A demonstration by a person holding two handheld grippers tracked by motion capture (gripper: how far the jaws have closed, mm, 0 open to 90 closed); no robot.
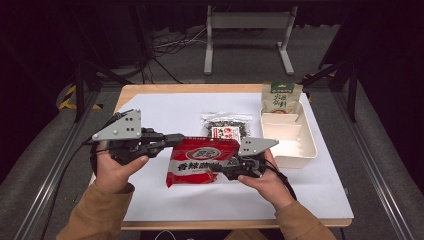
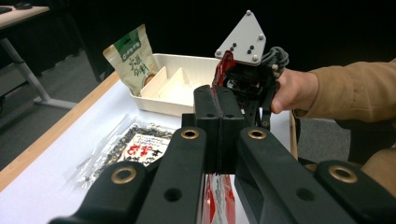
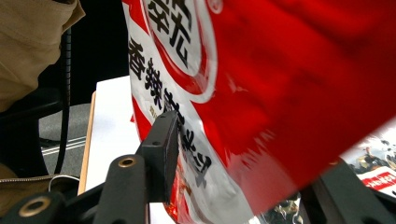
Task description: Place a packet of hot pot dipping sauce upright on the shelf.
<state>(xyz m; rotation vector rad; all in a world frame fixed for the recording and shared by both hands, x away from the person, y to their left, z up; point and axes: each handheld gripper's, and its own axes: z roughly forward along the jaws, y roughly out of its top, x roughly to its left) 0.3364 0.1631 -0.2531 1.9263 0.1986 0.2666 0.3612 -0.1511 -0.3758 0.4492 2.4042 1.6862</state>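
My left gripper (image 1: 176, 139) was clamped tight on the red packet (image 1: 202, 160) (its upper corner); my right gripper (image 1: 218, 167) stood part-open around the packet's edge.

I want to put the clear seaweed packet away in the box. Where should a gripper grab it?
Probably by an edge seal. The clear seaweed packet lies flat on the white table cover, so a flat rim is what jaws can pinch. Its near edge is hidden behind the red bag; the far edge and left corner are free, so come from there, low and level.
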